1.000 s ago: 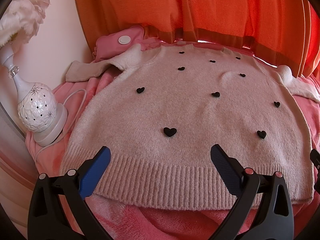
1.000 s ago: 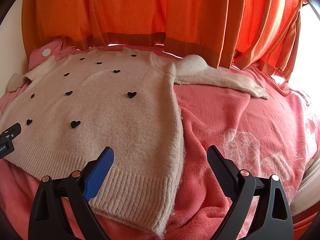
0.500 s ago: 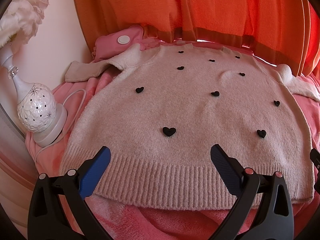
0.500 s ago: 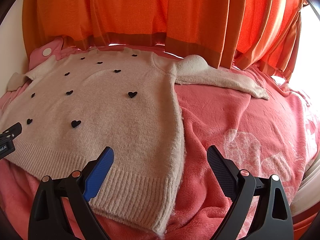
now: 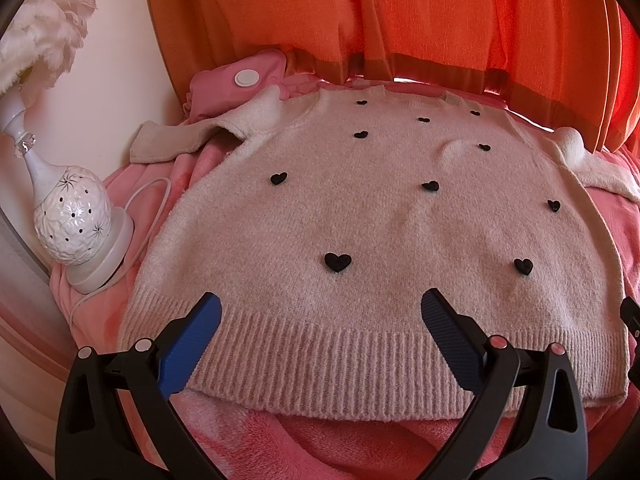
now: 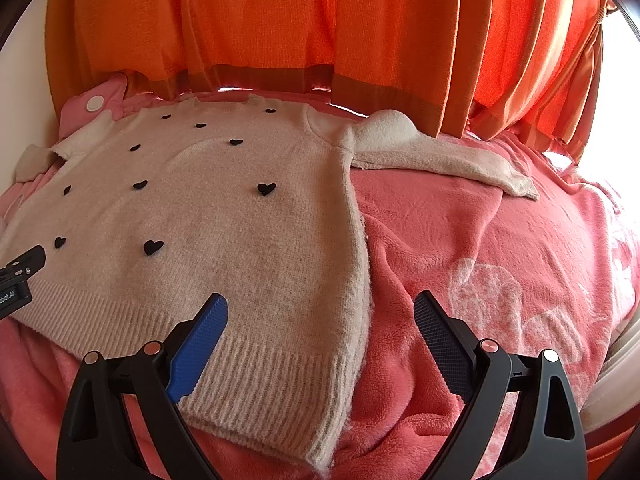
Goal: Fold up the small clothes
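We held both claws, left [image 5: 320,316] and right [image 6: 320,316], wide and empty above the flat sweater [image 5: 372,216], whose fuzzy knit might bunch if gripped unevenly.

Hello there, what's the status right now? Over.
Left gripper and right gripper both open, empty, over the hem. Heart-dotted sweater flat on pink blanket, sleeves out, unfolded. White lamp stands beside the left sleeve.
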Motion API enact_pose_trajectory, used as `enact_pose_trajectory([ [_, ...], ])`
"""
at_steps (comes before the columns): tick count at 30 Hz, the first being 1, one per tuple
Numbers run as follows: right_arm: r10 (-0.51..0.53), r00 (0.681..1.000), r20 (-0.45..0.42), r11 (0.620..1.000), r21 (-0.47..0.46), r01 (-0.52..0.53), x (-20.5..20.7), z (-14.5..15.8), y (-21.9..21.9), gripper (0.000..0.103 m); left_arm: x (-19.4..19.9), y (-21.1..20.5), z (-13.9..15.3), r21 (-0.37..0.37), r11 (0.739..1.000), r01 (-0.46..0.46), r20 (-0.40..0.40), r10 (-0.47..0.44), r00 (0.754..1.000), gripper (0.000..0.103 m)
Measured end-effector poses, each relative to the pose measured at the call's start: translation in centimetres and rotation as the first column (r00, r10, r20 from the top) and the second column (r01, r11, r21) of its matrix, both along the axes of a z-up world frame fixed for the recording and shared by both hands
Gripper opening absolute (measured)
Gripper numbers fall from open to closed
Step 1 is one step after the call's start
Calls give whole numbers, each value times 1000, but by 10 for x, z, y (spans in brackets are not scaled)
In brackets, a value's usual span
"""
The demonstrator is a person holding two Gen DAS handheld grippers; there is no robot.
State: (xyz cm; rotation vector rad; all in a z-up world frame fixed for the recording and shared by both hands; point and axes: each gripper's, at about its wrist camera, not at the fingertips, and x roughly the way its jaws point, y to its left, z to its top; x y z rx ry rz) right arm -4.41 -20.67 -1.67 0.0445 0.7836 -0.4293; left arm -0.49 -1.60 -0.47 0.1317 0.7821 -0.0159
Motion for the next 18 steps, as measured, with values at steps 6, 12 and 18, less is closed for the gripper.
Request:
enact_pose_trajectory([
  [6,2,1000,-13,1000,-5,-3,3,-1,3,92,1,-1,-1,4,1000,2,-12,-2,1000,98],
  [12,-26,999,-28,979,204,31,13,7,-40,92,7,5,5,-57,998,18,-38,-20,999,98],
  [18,-290,957,3,883,388,266,38,18,-191,92,21,15,16,-129,992,-11,-43,5,999,98],
])
